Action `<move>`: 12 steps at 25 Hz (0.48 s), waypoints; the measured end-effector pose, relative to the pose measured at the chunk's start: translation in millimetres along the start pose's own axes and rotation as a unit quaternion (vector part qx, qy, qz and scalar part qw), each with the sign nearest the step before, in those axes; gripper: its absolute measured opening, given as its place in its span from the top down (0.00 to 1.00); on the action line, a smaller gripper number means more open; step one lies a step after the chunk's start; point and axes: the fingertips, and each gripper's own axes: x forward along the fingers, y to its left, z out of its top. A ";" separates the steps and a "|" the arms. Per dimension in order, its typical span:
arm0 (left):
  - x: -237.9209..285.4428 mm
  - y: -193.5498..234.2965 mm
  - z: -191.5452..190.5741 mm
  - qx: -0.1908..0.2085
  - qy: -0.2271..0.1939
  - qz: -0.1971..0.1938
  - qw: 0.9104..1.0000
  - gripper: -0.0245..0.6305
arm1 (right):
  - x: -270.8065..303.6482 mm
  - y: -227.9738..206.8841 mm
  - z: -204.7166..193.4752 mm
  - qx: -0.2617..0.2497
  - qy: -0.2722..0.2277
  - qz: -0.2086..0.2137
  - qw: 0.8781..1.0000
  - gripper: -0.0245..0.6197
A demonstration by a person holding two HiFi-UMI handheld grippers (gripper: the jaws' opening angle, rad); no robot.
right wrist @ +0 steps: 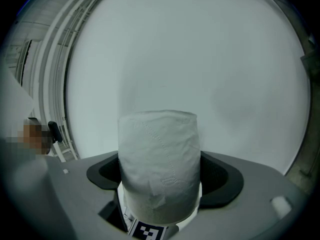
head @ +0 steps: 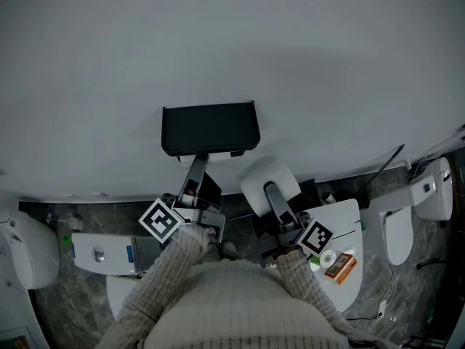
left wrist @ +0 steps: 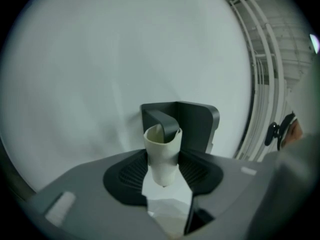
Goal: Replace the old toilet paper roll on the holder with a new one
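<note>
Old tube (left wrist: 162, 156), bare cardboard, sits hooked on the arm of the holder (left wrist: 197, 126) on the wall (left wrist: 100, 74); the left hand-held gripper (left wrist: 163, 176) is closed on its lower part, jaws partway in and squashing it a bit, probably to slide it off the arm. New roll (right wrist: 159, 161) stands upright, clamped in the right hand-held gripper (right wrist: 160, 189), parked just right of and below the holder, likely ready to go on once the arm is free. Head view hides the tube behind the left hand-held gripper, arm depth inside the tube can't be made out, and the roll covers most of the right pads.
</note>
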 end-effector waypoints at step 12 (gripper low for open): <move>0.3 -1.9 -10.0 0.000 0.017 -0.001 1.000 0.68 | -6.4 2.6 1.4 -0.002 -0.005 0.004 1.000 0.28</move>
